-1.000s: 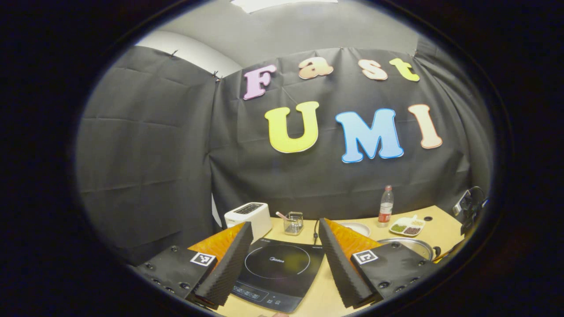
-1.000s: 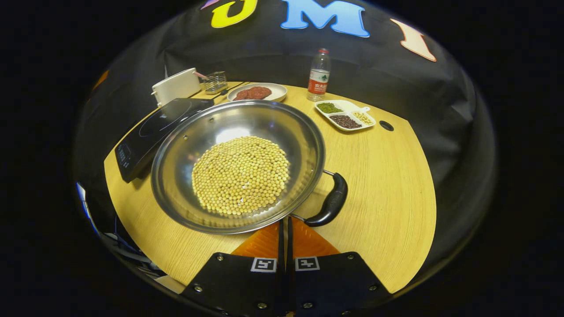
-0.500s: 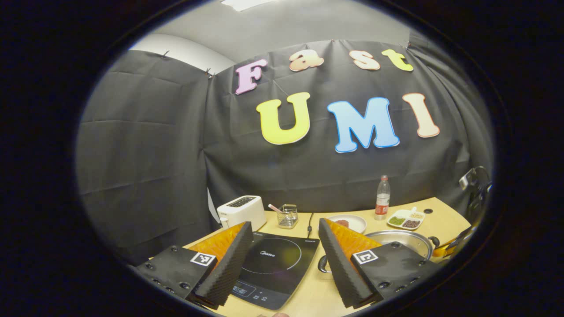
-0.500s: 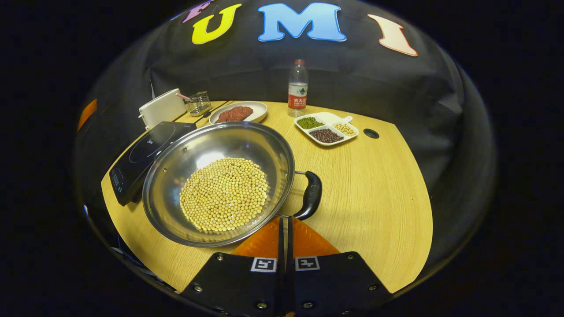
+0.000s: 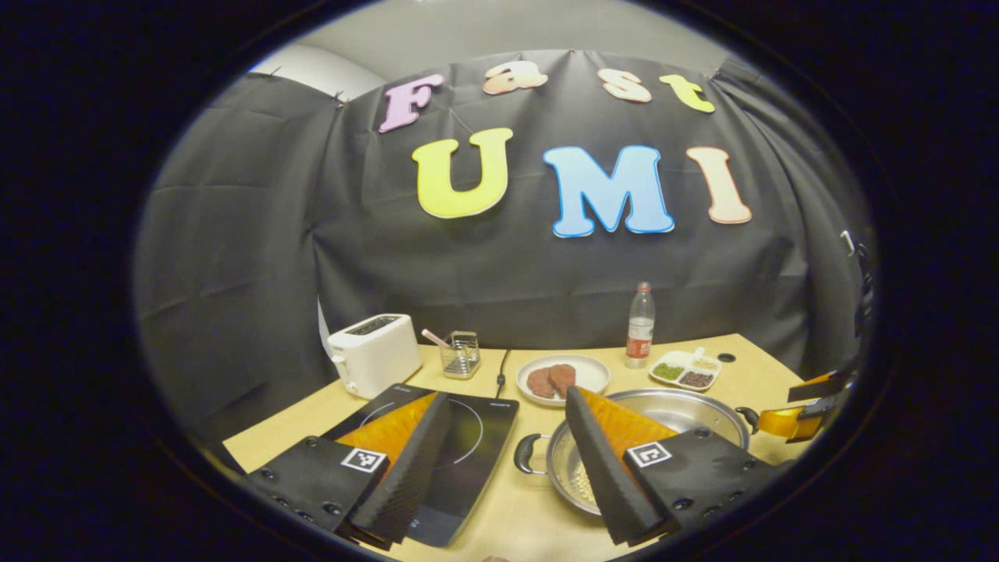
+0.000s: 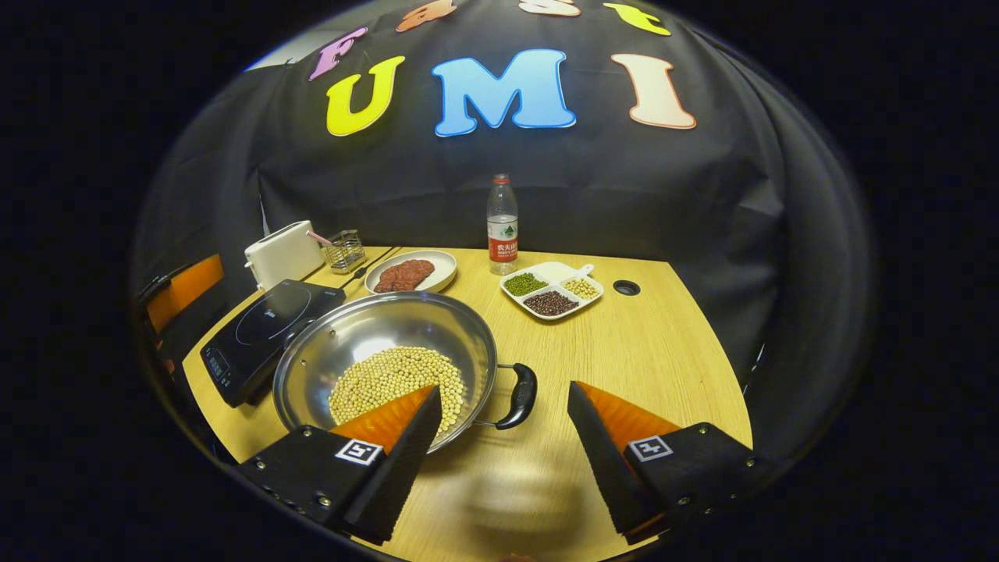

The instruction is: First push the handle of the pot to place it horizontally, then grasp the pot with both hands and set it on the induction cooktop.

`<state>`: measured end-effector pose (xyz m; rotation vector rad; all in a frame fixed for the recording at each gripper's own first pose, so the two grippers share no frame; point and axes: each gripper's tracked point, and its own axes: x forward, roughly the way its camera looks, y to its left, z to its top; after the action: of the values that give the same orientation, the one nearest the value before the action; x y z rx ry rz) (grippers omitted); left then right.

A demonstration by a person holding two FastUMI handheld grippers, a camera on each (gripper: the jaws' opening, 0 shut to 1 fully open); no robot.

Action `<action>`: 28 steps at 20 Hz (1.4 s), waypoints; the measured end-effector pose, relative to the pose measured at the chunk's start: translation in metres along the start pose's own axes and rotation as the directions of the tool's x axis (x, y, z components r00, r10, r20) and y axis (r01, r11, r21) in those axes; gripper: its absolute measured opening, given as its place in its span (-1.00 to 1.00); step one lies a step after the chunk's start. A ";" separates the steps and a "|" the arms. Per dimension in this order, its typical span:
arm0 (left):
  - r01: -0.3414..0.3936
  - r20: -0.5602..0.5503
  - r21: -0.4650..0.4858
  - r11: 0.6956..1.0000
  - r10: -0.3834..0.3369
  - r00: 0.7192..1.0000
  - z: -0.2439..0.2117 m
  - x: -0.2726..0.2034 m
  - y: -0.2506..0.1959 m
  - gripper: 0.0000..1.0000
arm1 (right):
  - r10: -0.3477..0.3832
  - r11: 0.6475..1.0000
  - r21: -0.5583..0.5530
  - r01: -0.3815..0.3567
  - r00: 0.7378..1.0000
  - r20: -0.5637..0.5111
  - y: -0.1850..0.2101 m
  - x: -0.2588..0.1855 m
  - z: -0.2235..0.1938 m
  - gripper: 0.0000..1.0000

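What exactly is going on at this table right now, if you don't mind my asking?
A person holds a gripper in each hand over a steel pot of soybeans standing beside the induction cooktop, not yet on it. The right gripper is open before the pot's handle; the left gripper is open too. Neither grips anything.

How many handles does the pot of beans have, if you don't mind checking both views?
2. One handle sticks out on the pot's side toward the bare tabletop; the other handle is on the opposite side, next to the induction cooktop.
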<state>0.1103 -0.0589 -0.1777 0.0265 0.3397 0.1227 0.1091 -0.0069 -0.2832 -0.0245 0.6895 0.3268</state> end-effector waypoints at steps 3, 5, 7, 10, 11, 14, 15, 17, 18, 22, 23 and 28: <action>0.073 -0.054 -0.013 0.997 -0.074 0.996 -0.017 0.019 -0.008 0.93 | -0.034 0.999 0.000 0.034 0.999 0.016 -0.002 0.001 0.005 0.98; 0.114 -0.092 -0.013 0.993 -0.114 0.989 -0.029 0.031 -0.013 0.92 | -0.055 0.998 0.014 0.054 0.998 0.016 -0.002 0.002 0.007 0.97; 0.148 -0.136 -0.020 0.989 -0.150 0.979 -0.044 0.042 -0.017 0.93 | -0.077 0.997 0.032 0.076 0.997 0.022 -0.003 0.003 0.010 0.97; 0.191 -0.194 -0.024 0.981 -0.192 0.962 -0.062 0.057 -0.020 0.94 | -0.110 0.993 0.046 0.109 0.994 0.012 -0.004 0.007 0.010 0.96; 0.204 -0.214 -0.024 0.979 -0.204 0.955 -0.070 0.062 -0.020 0.94 | -0.122 0.991 0.052 0.121 0.993 0.010 -0.005 0.008 0.010 0.97; 0.238 -0.275 -0.040 0.970 -0.240 0.931 -0.091 0.075 -0.023 0.94 | -0.146 0.987 0.063 0.146 0.989 -0.003 -0.004 0.013 0.009 0.96; 0.249 -0.298 -0.048 0.967 -0.251 0.921 -0.097 0.077 -0.024 0.94 | -0.151 0.986 0.067 0.151 0.988 -0.010 -0.003 0.016 0.008 0.96; 0.263 -0.334 -0.060 0.963 -0.268 0.904 -0.111 0.086 -0.025 1.00 | -0.160 0.984 0.070 0.161 0.987 -0.025 -0.001 0.022 0.006 0.97; 0.269 -0.349 -0.064 0.961 -0.274 0.896 -0.117 0.089 -0.025 0.94 | -0.164 0.983 0.072 0.166 0.986 -0.032 -0.001 0.025 0.005 0.97; 0.290 -0.387 -0.059 0.955 -0.290 0.876 -0.130 0.100 -0.028 0.93 | -0.173 0.980 0.082 0.179 0.983 -0.067 0.001 0.040 -0.001 0.98; 0.294 -0.393 -0.057 0.954 -0.292 0.872 -0.132 0.104 -0.029 0.92 | -0.177 0.980 0.083 0.184 0.981 -0.077 0.001 0.046 -0.004 0.97; 0.294 -0.431 -0.032 0.955 -0.279 0.858 -0.142 0.112 -0.033 0.92 | -0.188 0.975 0.091 0.203 0.971 -0.146 -0.004 0.065 -0.018 0.87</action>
<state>0.1715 -0.0766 -0.3497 -0.0180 0.7873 -0.1795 0.1466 0.0058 -0.3382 -0.0143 0.8330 0.0989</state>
